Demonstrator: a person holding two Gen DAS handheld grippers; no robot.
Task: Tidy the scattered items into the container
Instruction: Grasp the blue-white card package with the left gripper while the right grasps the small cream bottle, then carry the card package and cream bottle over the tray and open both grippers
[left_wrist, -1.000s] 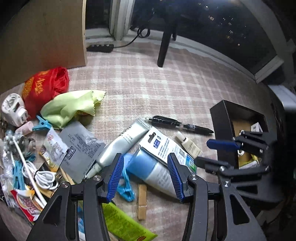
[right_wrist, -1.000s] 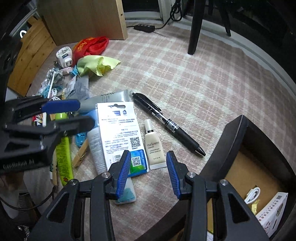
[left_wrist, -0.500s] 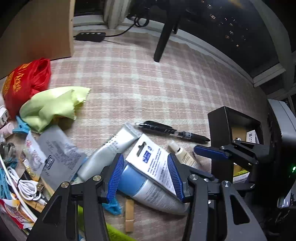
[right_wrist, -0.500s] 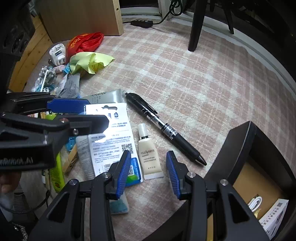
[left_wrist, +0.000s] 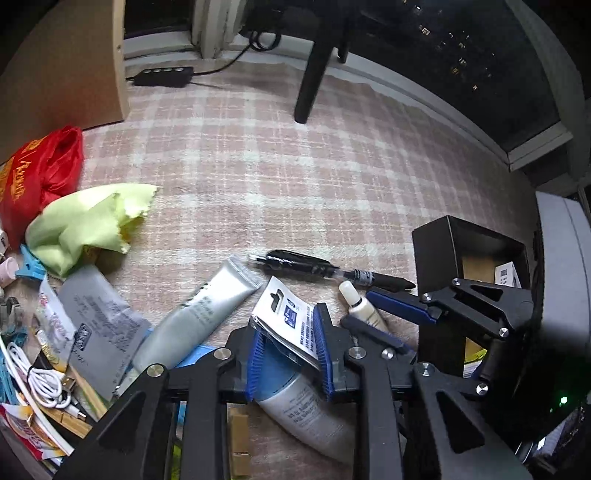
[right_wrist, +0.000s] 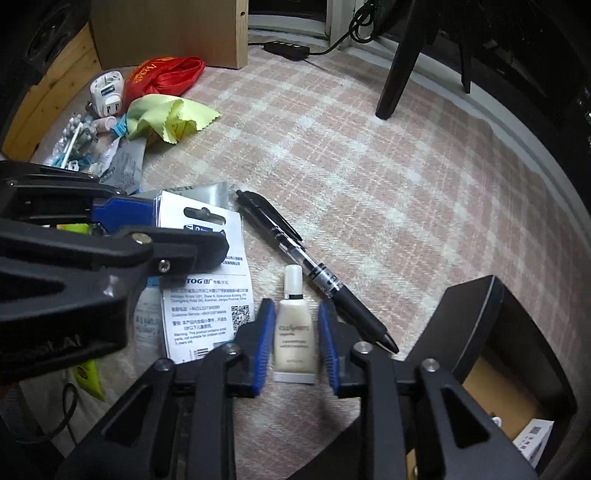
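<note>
Left gripper (left_wrist: 288, 354) pointing steeply down over the clutter, jaws closing with the white hang-tab card pack (left_wrist: 291, 325) and the blue-and-white tube (left_wrist: 299, 398) under it between the blue pads; right pad against the card's edge, left pad not clearly touching, so no firm clamp yet. Right gripper (right_wrist: 293, 350) likewise pointing down, jaws closing around the small cream tube (right_wrist: 295, 332), thin gaps showing on both sides of it. Black pen (right_wrist: 314, 273) lying just beside the cream tube, tip toward the black box (right_wrist: 469, 325), which stands at the right, open, with a small white carton inside. Silver tube (left_wrist: 195, 317), grey sachet (left_wrist: 99, 317), white cable (left_wrist: 44, 380), green cloth (left_wrist: 85, 225) and red bag (left_wrist: 40, 173) scattered on the checked pink mat (left_wrist: 295, 177), well apart from the box.
</note>
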